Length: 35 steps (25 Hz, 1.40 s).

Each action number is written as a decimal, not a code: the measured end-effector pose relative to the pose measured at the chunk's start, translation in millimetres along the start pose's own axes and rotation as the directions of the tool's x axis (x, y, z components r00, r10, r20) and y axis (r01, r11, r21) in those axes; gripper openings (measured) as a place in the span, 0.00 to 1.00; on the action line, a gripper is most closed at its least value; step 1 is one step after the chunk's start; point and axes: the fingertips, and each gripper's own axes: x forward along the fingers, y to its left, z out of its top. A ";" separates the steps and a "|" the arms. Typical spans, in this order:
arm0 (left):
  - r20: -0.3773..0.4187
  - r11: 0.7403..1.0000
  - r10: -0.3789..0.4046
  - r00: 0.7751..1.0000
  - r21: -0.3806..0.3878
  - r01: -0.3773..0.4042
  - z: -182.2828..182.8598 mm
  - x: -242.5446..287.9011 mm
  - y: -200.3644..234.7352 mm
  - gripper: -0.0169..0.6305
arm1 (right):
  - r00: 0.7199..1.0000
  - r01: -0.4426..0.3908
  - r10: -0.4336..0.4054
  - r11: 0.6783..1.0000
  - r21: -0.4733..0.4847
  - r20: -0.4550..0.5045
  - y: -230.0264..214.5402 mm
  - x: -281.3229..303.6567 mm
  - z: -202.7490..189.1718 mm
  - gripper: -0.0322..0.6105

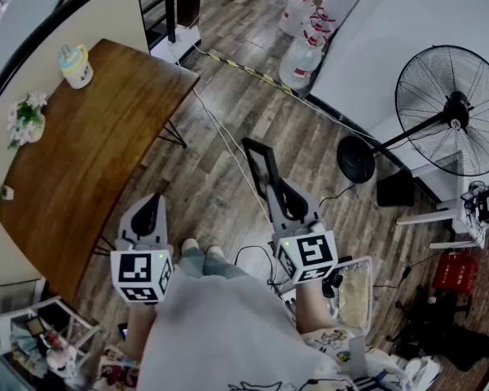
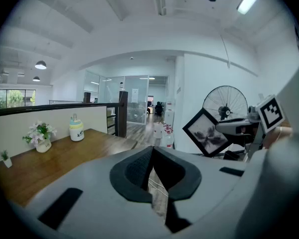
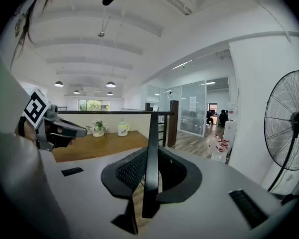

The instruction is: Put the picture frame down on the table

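Currently the picture frame (image 1: 259, 165) is clamped edge-on in the right gripper (image 1: 282, 205), upright over the floor (image 1: 228, 96) right of the wooden surface (image 1: 90, 153), ready to be carried across, while the left gripper (image 1: 149, 208) is held closed and empty.

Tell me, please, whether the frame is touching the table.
Apart. The head view shows the frame, in the right tongs, over floor, well clear of the table.

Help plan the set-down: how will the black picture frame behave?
The black rectangular picture frame likely stays stiff, jutting straight from the right gripper. Pinched by the jaws at one edge, it may pivot. Thin, it could tip if stood upright.
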 end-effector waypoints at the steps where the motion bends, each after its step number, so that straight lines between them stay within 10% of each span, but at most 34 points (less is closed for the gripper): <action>1: 0.000 1.000 0.005 1.000 -0.001 -0.005 -1.1 0.3 -0.9 0.03 | 1.000 -0.004 0.004 1.000 0.004 0.005 -1.9 -1.2 -0.2 0.14; 19: -0.014 0.997 0.066 0.998 -0.025 -0.066 -5.3 25.2 11.5 0.03 | 1.000 -0.008 0.009 0.998 0.063 -0.013 -33.8 16.0 -14.5 0.15; 35: 0.005 0.998 0.057 0.998 -0.030 -0.057 52.1 150.8 101.3 0.03 | 0.999 -0.031 0.033 0.998 0.063 -0.026 -54.5 178.6 30.2 0.15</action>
